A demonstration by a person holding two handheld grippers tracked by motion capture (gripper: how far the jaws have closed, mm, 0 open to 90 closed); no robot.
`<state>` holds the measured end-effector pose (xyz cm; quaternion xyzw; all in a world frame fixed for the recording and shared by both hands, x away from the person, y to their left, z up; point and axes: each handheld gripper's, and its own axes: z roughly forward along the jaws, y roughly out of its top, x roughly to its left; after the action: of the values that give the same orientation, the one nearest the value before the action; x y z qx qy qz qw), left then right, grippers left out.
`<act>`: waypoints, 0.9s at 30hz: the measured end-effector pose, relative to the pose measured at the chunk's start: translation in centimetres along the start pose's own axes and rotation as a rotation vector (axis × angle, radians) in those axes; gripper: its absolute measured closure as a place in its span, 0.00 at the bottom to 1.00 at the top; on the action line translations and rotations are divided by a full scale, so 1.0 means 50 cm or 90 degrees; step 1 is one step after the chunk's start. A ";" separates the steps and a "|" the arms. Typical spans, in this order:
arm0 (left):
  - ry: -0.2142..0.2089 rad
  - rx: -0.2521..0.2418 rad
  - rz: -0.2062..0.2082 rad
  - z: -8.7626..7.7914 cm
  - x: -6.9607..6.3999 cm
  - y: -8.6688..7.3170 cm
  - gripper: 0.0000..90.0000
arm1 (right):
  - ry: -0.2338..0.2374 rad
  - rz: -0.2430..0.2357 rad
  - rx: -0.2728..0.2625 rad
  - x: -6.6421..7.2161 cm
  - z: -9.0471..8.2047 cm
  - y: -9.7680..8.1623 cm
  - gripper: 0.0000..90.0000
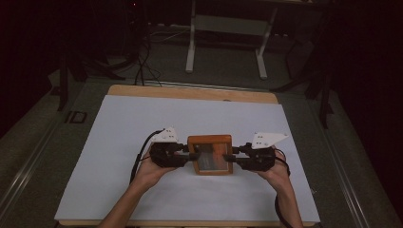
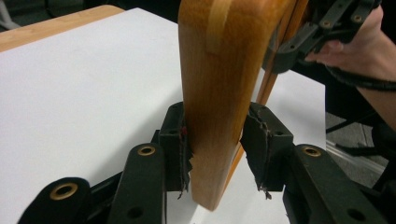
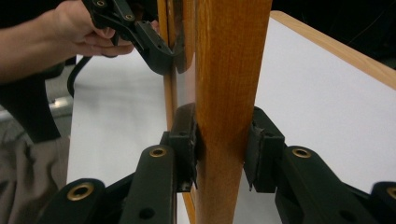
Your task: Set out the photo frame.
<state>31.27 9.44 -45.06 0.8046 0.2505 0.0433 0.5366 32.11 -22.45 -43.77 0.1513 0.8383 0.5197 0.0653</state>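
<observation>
My forearms come in from the near edge, and both hands are on the job: the wooden frame [image 1: 210,154] sits between my two tools over the middle of the white counter [image 1: 119,142]. My left gripper [image 1: 186,155] has its jaws pressed onto the frame's left side, the rail pinched flat between the pads, as the left gripper view shows [image 2: 215,116]. My right gripper [image 1: 231,157] does the same on the opposite side [image 3: 226,93], jaws closed to the thickness of the wood and no further. So the grasp is done on both sides. Whether the frame is already clear of the counter or resting on it, I can't tell. What's left, I judge, is carrying it and setting it down.
</observation>
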 end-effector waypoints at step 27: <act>0.048 0.024 -0.157 -0.021 0.101 -0.058 0.69 | -0.011 0.177 0.036 -0.038 0.152 -0.038 0.69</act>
<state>34.30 13.44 -48.19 0.7752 0.3685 0.0023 0.5131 35.59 -17.37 -49.01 0.2725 0.8228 0.4987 -0.0042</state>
